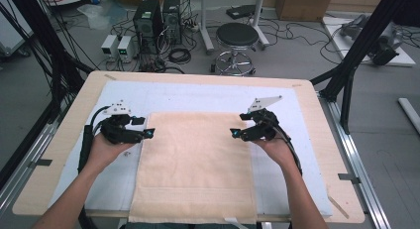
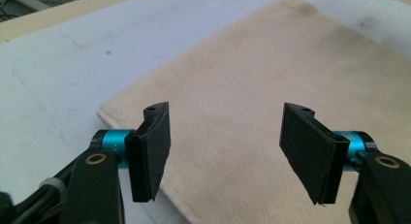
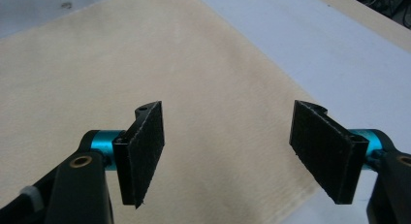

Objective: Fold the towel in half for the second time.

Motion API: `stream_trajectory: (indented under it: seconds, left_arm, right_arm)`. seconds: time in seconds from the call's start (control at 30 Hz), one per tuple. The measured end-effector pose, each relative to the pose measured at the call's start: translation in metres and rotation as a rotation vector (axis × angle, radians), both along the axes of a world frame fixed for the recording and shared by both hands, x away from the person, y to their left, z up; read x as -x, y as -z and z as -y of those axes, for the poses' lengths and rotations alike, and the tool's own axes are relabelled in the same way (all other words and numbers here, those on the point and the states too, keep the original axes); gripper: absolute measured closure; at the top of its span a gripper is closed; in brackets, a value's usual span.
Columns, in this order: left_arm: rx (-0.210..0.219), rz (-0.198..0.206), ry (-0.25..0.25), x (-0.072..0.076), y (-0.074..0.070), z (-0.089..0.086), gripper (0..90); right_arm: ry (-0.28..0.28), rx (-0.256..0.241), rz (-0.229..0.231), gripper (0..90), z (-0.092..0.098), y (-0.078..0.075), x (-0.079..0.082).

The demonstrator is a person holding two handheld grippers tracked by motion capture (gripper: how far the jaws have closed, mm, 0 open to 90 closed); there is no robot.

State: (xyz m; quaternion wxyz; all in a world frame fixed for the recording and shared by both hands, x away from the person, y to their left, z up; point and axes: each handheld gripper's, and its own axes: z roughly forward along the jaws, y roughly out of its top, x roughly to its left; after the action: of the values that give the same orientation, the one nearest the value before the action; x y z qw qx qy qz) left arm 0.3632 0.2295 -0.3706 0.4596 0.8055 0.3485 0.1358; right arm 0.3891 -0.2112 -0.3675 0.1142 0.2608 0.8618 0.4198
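High view: the bench (image 1: 317, 140) carries a white sheet (image 1: 208, 97) with my beige towel (image 1: 195, 164) flat in the middle, near edge overhanging, not yet folded or gripped. Left hand-held gripper (image 1: 148, 134) and right hand-held gripper (image 1: 233, 134) flank its far corners, jaws wide apart, empty. Nothing blocks them.

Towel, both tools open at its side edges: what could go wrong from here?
1. The towel lies flat on the white mat; the left tool may pinch mat along with the edge, or close on nothing.
2. The right tool straddles the opposite edge near a corner; a shallow bite could slip when lifted.
3. The towel's near end overhangs the table; uneven lifting might skew the fold or drag it off.
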Motion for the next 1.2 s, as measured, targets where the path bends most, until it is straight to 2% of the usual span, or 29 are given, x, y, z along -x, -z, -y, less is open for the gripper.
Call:
stream_trajectory:
  seconds: [0.17,0.23,0.3,0.33,0.43,0.5,0.6,0.63,0.7,0.8,0.93,1.07,1.13,1.2]
  left_arm:
    - [0.008,-0.027,-0.032,-0.024,0.0,-0.003,36.5]
    - [-0.003,-0.045,-0.044,-0.035,0.0,-0.004,36.6]
    - [-0.02,-0.038,-0.061,-0.043,0.0,-0.005,36.7]
    - [-0.009,-0.032,-0.067,-0.048,0.001,-0.005,36.9]
    - [-0.018,0.004,-0.097,-0.055,0.005,-0.007,36.7]
    - [-0.003,0.002,-0.105,-0.06,0.01,-0.009,37.9]
    - [-0.016,-0.026,-0.106,-0.067,0.02,-0.008,40.4]
    - [-0.03,-0.035,-0.103,-0.07,0.024,-0.007,41.3]
    - [-0.031,-0.046,-0.108,-0.075,0.033,-0.005,41.3]
    - [-0.039,-0.062,-0.125,-0.083,0.045,-0.003,41.2]
    - [-0.042,-0.1,-0.146,-0.091,0.059,-0.002,42.2]
    - [-0.034,-0.16,-0.153,-0.095,0.07,-0.002,42.9]
    - [-0.054,-0.144,-0.149,-0.094,0.071,-0.001,45.0]
    - [-0.09,-0.125,-0.144,-0.094,0.07,0.001,48.1]
  right_arm:
    - [0.014,0.026,-0.004,27.9,-0.001,-0.009,-0.022]
    - [0.018,0.031,-0.007,28.0,-0.001,-0.01,-0.031]
    - [0.025,0.032,0.004,28.3,-0.001,-0.01,-0.039]
    - [0.03,0.036,-0.009,28.2,0.0,-0.008,-0.043]
    - [0.053,0.037,-0.022,28.0,0.002,0.0,-0.052]
    - [0.055,0.039,-0.044,27.7,0.004,0.006,-0.057]
    - [0.059,0.049,-0.062,27.6,0.005,0.016,-0.063]
    - [0.067,0.058,-0.055,27.5,0.006,0.019,-0.065]
    - [0.078,0.034,-0.057,27.5,0.008,0.025,-0.068]
    - [0.094,0.035,-0.066,27.6,0.012,0.034,-0.072]
    - [0.131,0.032,-0.121,27.6,0.019,0.049,-0.077]
    - [0.146,0.04,-0.172,28.0,0.021,0.065,-0.081]
    - [0.146,0.061,-0.176,29.9,0.019,0.071,-0.082]
    - [0.157,0.053,-0.177,32.8,0.02,0.071,-0.081]
